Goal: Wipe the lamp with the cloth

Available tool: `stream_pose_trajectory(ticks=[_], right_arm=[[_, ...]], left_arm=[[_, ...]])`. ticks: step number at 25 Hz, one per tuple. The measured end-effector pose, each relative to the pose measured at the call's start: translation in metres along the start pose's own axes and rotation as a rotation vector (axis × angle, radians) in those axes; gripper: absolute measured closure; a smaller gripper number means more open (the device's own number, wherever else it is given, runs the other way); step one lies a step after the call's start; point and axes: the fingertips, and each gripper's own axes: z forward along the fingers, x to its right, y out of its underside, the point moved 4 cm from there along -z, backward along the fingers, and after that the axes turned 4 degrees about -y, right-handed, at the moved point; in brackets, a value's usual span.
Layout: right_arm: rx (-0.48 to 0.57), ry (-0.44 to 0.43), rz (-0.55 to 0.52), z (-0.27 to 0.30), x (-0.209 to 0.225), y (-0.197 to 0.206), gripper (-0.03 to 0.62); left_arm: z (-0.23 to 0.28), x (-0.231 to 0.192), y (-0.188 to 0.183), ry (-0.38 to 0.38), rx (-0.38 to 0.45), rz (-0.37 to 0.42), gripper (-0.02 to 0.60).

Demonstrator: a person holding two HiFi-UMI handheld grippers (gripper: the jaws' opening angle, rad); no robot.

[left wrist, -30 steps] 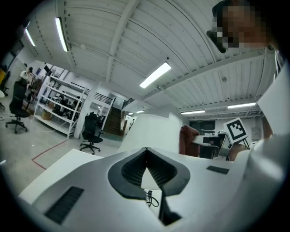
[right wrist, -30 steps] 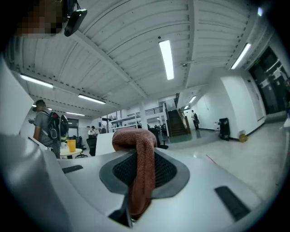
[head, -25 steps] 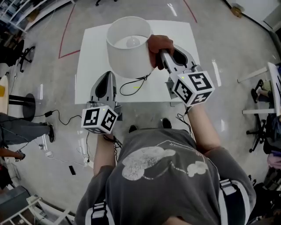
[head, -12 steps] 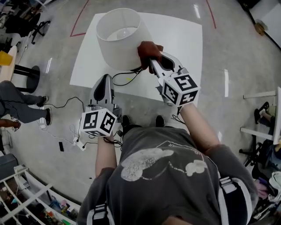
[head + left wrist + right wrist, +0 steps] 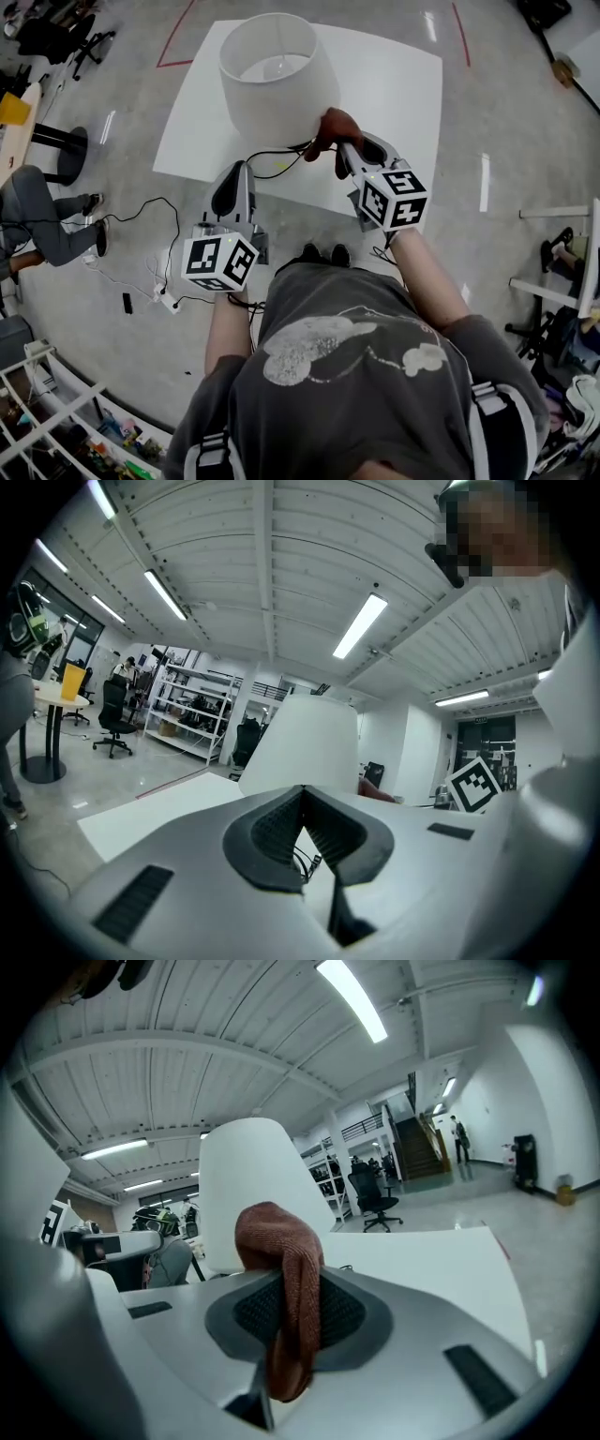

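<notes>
A white lamp [image 5: 274, 75] with a wide drum shade stands on the white table [image 5: 394, 84]; its bulb shows inside from above. My right gripper [image 5: 339, 141] is shut on a rust-brown cloth [image 5: 330, 127], which it holds against the lower right side of the shade. In the right gripper view the cloth [image 5: 286, 1283] hangs folded between the jaws, the lamp shade [image 5: 246, 1185] right behind it. My left gripper [image 5: 236, 178] is shut and holds nothing, at the table's near edge below the lamp. In the left gripper view the shade [image 5: 314, 747] rises beyond the closed jaws.
The lamp's black cord [image 5: 272, 164] loops on the table between the two grippers. More cables and a power strip [image 5: 164, 300] lie on the floor at the left. A person's legs [image 5: 47, 225] and a round-base table [image 5: 56, 145] are at the far left.
My right gripper with the cloth has slid down the right side of the shade toward its lower rim. The left gripper has stayed at the table's near edge.
</notes>
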Motion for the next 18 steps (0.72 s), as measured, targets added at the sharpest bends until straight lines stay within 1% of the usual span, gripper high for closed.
stream_pose_trajectory(ticks=[4,6,8,10,13,15,18], right_arm=[[0.049,0.048,-0.037,-0.013,0.004,-0.028,0.536],[0.111,0.065,-0.054,-0.022,0.012,-0.050,0.536],[0.185,0.070,-0.059,-0.029,0.019,-0.075,0.536],[0.250,0.054,-0.074,-0.034,0.021,-0.099,0.536],[0.310,0.009,-0.118,-0.035,0.027,-0.131,0.536],[0.321,-0.025,-0.139,-0.031,0.032,-0.142,0.536],[0.314,-0.092,-0.145,-0.016,0.040,-0.142,0.536]], left_arm=[[0.017,-0.013,-0.012,0.033,0.026,-0.037,0.575],[0.027,-0.011,-0.010,0.057,0.027,-0.052,0.575],[0.036,-0.007,-0.007,0.076,0.017,-0.051,0.575],[0.040,-0.004,-0.005,0.078,0.021,-0.052,0.575],[0.046,0.006,-0.007,0.052,0.037,-0.058,0.575],[0.050,0.017,-0.007,0.041,0.038,-0.051,0.575],[0.054,0.034,-0.005,0.014,0.052,-0.014,0.575]])
